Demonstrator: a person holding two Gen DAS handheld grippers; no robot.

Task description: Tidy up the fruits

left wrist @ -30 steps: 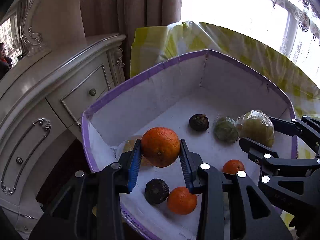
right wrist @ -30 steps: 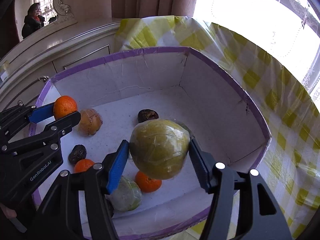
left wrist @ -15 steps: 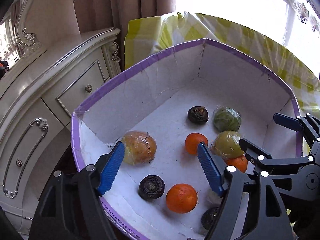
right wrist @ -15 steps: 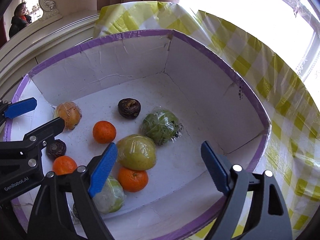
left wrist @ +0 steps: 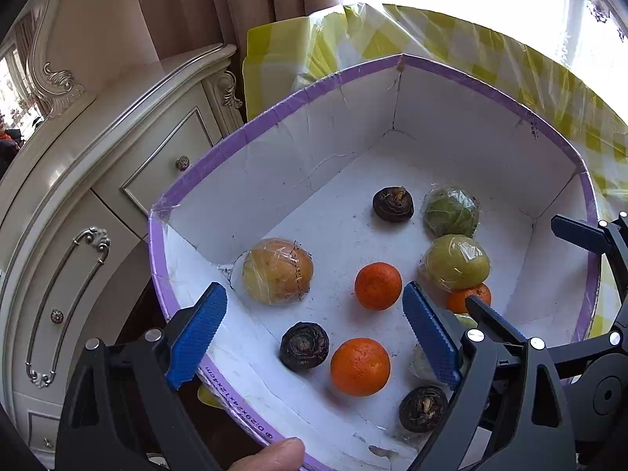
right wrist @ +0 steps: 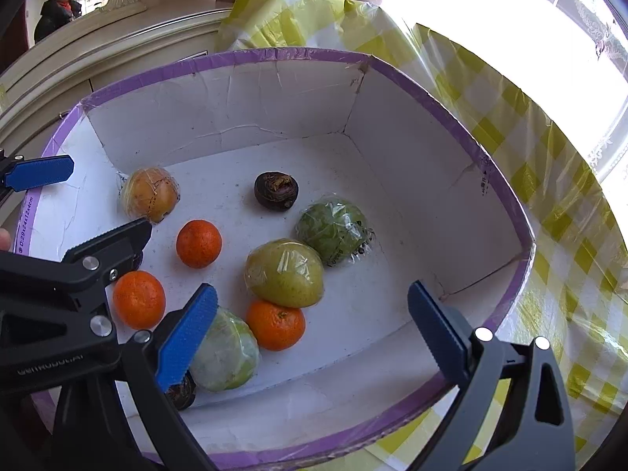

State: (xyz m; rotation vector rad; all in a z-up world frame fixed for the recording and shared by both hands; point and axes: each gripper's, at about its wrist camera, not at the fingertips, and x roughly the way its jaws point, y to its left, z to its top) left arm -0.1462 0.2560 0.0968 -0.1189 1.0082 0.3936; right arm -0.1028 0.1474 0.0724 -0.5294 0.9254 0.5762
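Fruit fills the white cardboard box with purple-taped rim (right wrist: 451, 117), which sits on a yellow-checked tablecloth under clear plastic (right wrist: 549, 180). Both grippers hover above it, empty. The left gripper (left wrist: 314, 337) has its blue-padded jaws spread wide over the near-left part of the box, holding nothing; the right gripper (right wrist: 312, 322) is likewise spread and unloaded above the near-right floor.

Inside lie a film-wrapped yellow-orange fruit (right wrist: 150, 194) by the left wall, a film-wrapped yellow-green pear-like fruit (right wrist: 284, 272) resting against a small orange tangerine (right wrist: 275, 324), a wrapped dark-green fruit (right wrist: 333, 229) just behind it, and a wrapped pale-green fruit (right wrist: 225, 355) near the front wall. Two more tangerines (right wrist: 199, 243) (right wrist: 138, 299) sit apart on the floor, along with three dark brown knobbly fruits (right wrist: 276, 190), one of them mostly hidden behind the right gripper's left finger.

Judging by this, collection looks largely or wholly done: every fruit in view is already in the box, and none shows on the cloth. Whether more wait out of view cannot be told. If sorting by kind is intended, that remains, since the kinds lie mixed.
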